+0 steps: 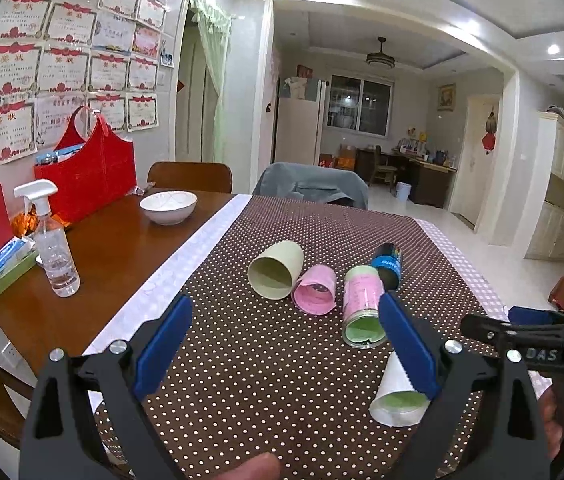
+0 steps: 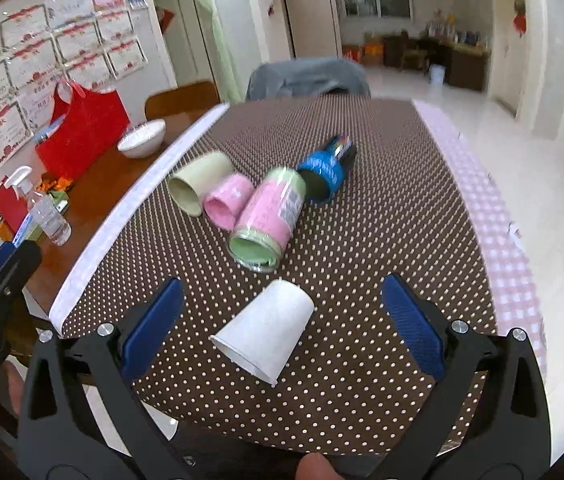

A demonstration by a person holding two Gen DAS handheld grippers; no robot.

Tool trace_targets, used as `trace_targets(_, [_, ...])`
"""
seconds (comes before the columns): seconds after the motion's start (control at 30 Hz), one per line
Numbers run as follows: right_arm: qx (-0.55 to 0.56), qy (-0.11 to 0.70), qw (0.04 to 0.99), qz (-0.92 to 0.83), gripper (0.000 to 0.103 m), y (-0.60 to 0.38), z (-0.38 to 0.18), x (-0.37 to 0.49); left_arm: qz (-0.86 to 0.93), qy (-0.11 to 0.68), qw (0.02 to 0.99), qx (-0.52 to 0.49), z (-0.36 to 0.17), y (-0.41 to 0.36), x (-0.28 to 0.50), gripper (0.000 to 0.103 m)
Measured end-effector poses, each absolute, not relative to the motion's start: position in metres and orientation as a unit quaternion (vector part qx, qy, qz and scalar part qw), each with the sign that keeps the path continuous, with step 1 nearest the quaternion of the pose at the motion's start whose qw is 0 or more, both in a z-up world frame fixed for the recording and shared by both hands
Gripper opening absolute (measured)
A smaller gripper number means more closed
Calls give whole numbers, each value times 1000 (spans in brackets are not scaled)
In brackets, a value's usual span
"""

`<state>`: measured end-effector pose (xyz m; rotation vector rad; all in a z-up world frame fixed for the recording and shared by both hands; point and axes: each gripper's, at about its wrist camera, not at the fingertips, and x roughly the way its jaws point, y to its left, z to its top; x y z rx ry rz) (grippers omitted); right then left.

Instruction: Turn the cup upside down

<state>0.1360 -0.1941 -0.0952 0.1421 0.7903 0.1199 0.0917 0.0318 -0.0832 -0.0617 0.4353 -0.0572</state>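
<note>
A white paper cup (image 2: pixel 264 338) lies on its side between the wide-open right tongs (image 2: pixel 282 320), mouth nearest; the left tongs (image 1: pixel 282 344), also released, hover farther left.

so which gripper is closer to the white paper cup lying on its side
Right. The right gripper is open with the white paper cup lying between its fingers. The left gripper is open off to the cup's left, with the cup beside its right finger.

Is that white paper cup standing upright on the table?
No, the white paper cup lies on its side on the dotted tablecloth.
</note>
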Motion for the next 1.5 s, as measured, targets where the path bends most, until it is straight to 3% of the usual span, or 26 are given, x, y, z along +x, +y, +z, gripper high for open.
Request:
trace_targets(0.47, [154,537,825,88,97,-192,-155,194,-27,264,963,-43,-120,43,121,92])
trace_targets(0.83, [193,601,771,85,83,-187,-185,223,-47,297,953,-36,-149,37,138,92])
trace_targets(1.03, [190,621,756,76,76,-184,-192,234,-53,310,949,-34,-159,33,143,92])
trace_targets(1.1, [191,629,750,74,69,-179,-197,240,-53,313,948,-34,-161,32,145,92])
trace_targets(1.5, [191,602,768,108,61,-177,-192,239,-56,312,948,-33,-157,25,143,92])
